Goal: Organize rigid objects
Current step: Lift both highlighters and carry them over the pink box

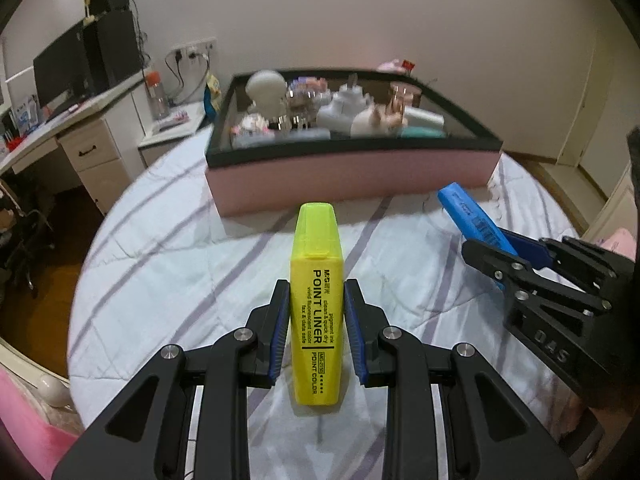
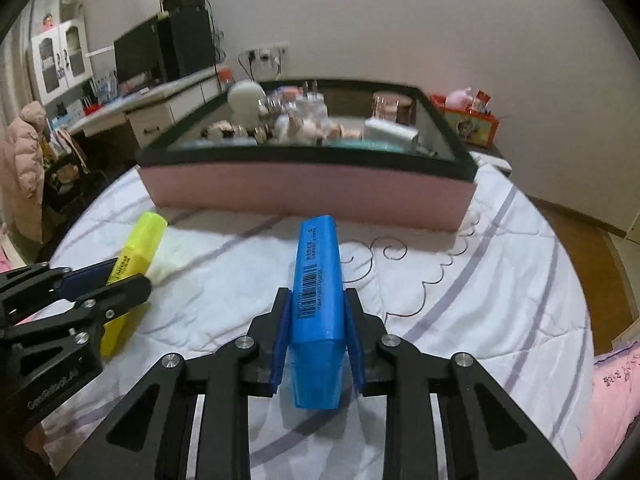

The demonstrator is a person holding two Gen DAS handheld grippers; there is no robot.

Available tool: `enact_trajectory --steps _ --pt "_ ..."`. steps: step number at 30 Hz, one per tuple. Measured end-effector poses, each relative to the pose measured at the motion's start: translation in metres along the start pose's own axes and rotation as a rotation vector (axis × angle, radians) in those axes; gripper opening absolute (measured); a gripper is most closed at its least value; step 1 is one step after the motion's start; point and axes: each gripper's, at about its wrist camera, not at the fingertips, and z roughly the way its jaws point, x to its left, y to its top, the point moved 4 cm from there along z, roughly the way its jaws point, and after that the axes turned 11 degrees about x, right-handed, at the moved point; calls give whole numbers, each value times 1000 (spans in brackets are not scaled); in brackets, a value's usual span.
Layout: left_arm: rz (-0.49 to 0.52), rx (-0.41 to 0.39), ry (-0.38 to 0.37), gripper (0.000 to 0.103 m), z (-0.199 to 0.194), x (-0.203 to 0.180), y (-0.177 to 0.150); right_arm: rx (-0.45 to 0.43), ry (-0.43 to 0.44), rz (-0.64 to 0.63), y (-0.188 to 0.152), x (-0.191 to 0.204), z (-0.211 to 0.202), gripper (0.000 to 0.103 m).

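A: Right, status: left gripper (image 1: 316,316) is pinching the flat yellow plastic highlighter (image 1: 317,300) by its lower body, cap end forward. Right gripper (image 2: 316,320) is clamped on the flat blue plastic highlighter (image 2: 318,304) the same way, barcode side up. Both are held above the white quilted bedcover with purple stripes (image 1: 180,264), just short of the shallow pink box with the black rim (image 1: 352,176).

B: Room in the box?

A: Tight. It's crowded with small jars and white figurines (blurred, can't identify them all). Near-side gap looks thin from here.

B: Risks?

A: Three, by my read. Pads grip only the narrow edges of smooth plastic, so either pen could pivot or slip if swung fast. The grippers sit near each other, so a crossing path could clash them. And a low approach could catch the black rim and shove the box, since the bedcover is soft.

B: Go high over the rim, one at a time.
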Motion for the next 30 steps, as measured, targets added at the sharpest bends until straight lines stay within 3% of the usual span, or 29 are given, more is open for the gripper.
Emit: enact_trajectory --steps 5,11,18,30 --pt "-13 -102 15 27 -35 -4 10 -118 54 24 3 4 -43 26" --pt "-3 -219 22 27 -78 -12 19 -246 47 -1 15 17 -92 26" --pt "8 -300 42 27 -108 -24 28 -315 63 -21 23 31 -120 26" --pt "38 -463 119 27 -142 -38 52 -452 13 -13 34 28 -151 26"
